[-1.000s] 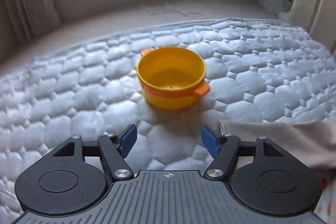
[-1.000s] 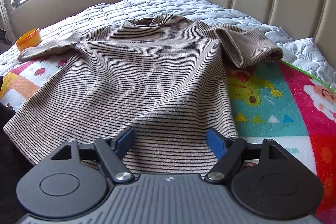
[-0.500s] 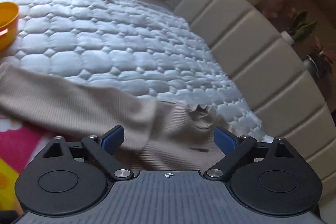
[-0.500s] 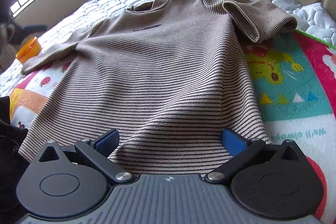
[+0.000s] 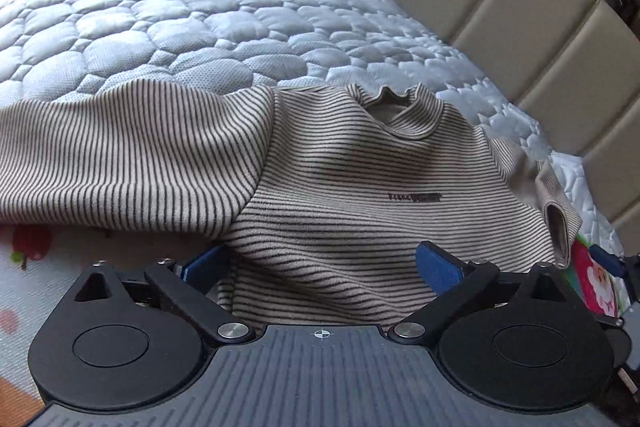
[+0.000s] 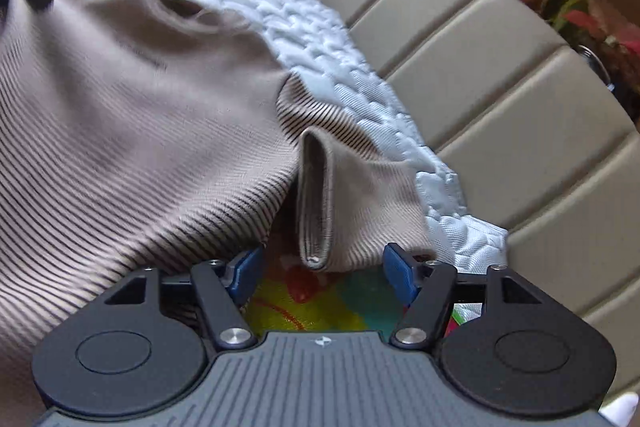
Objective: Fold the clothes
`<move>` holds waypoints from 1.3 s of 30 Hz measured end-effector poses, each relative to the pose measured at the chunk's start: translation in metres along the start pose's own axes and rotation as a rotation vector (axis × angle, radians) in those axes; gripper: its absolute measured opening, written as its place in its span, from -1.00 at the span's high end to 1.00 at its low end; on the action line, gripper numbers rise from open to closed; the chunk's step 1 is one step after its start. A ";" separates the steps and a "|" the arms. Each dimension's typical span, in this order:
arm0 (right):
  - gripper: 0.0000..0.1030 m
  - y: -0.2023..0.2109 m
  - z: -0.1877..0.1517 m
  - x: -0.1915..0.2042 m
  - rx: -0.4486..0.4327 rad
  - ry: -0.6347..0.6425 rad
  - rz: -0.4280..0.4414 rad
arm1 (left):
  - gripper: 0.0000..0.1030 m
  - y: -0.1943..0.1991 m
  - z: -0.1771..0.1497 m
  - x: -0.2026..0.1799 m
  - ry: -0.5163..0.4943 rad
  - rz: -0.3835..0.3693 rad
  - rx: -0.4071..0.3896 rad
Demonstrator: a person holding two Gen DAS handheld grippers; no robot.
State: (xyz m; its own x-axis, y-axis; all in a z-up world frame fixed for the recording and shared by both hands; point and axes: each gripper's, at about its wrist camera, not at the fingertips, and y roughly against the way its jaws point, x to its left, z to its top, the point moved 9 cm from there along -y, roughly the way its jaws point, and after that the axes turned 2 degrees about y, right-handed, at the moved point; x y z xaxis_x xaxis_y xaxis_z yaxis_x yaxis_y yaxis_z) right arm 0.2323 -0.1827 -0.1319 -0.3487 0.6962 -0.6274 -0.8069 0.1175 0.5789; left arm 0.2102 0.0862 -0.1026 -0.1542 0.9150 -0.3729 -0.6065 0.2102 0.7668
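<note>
- Your left gripper (image 5: 322, 265) has its jaws opening wide and holds nothing; it hangs over the chest of the striped sweater (image 5: 340, 187), near the seam where the left sleeve (image 5: 120, 163) begins.
- The sweater lies face up across the play mat (image 5: 24, 267) and the quilted mattress (image 5: 200, 7), collar (image 5: 394, 107) toward the headboard (image 5: 500, 7) — I judge it is spread so for a first fold.
- Your right gripper (image 6: 322, 267) is closing its jaws; the folded cuff (image 6: 316, 195) of the other sleeve stands just before them, not yet pinched, so it is probably your next grasp.
- The right wrist view is blurred: stripes and chest print are hard to read there.
- The hem and the left cuff are cut off — you cannot check them.
</note>
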 end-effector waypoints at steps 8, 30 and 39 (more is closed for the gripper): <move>0.86 -0.020 0.036 -0.036 0.032 -0.058 -0.059 | -1.00 -0.004 0.008 0.018 0.072 -0.068 0.055; 0.83 0.052 0.236 0.050 -0.213 -0.527 0.418 | -1.00 0.047 -0.018 0.085 0.364 -0.043 0.077; -0.40 0.067 0.197 0.015 -0.265 -0.638 0.450 | -1.00 0.037 -0.019 0.085 0.360 -0.025 0.077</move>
State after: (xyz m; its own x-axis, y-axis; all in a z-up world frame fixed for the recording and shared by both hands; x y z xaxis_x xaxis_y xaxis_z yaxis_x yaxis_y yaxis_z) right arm 0.2670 -0.0252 -0.0003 -0.3921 0.9147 0.0977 -0.7683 -0.3840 0.5122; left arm 0.1598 0.1655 -0.1156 -0.4133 0.7323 -0.5412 -0.5549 0.2687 0.7873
